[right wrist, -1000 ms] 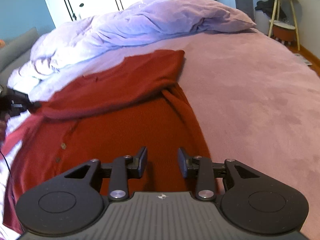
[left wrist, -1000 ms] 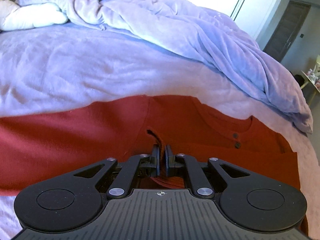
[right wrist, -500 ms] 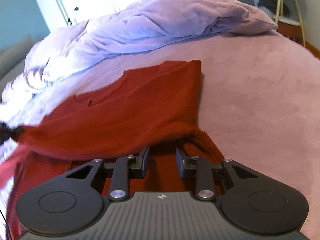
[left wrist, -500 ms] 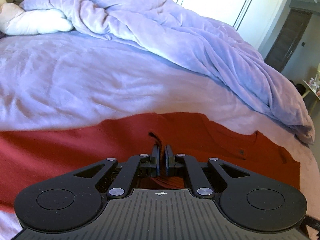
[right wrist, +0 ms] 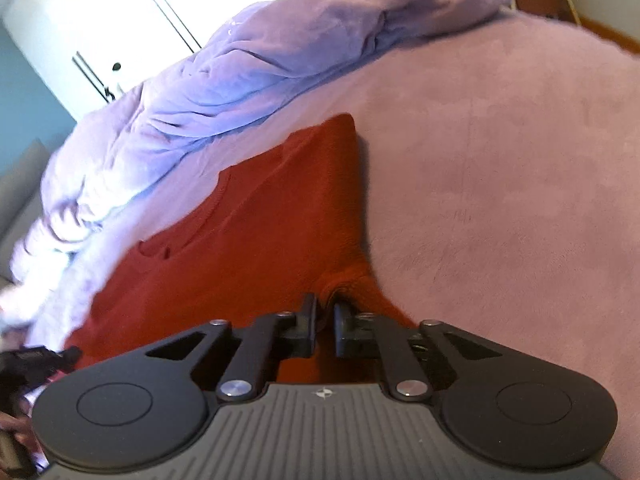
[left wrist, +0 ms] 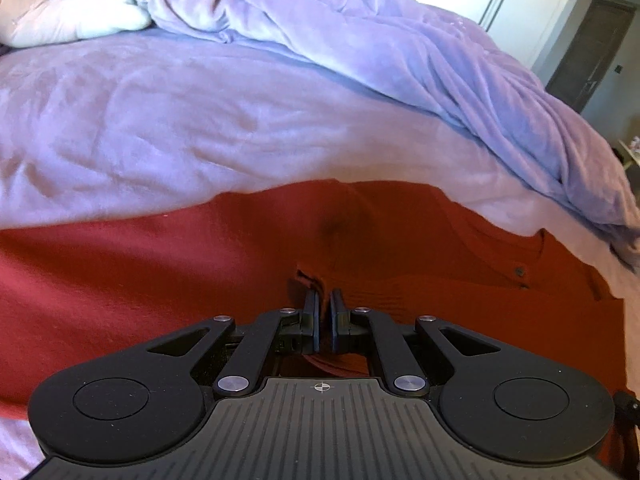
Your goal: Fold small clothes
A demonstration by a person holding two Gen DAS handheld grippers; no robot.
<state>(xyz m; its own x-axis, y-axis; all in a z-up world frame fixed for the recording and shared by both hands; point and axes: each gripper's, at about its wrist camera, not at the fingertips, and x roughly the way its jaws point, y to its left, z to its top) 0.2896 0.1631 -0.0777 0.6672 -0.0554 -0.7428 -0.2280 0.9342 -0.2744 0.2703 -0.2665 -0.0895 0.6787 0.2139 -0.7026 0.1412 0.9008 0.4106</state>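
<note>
While the lilac bedspread (left wrist: 168,128) stretched wide across the bed, a rumpled purple duvet (left wrist: 400,52) lay heaped along its far edge, with a pale pillow (left wrist: 72,20) tucked at the far left corner and white wardrobe doors (right wrist: 100,12) glowing behind it all. A dark door (left wrist: 588,44) stood off to the right of the room. On the near part of the bed lay the red sweater (left wrist: 160,276), spread flat, its small dark buttons (left wrist: 520,271) showing near the neckline toward the right. The left gripper (left wrist: 324,308) sat low over the sweater's middle, jaws pressed together and pinching a raised fold of red fabric. The right gripper (right wrist: 325,312) came in low at the sweater's edge beside the bare bedspread, jaws nearly together with a bunched bit of red knit caught between them. In the right wrist view the sweater (right wrist: 248,232) lay doubled over itself, its folded corner pointing toward the duvet.
</note>
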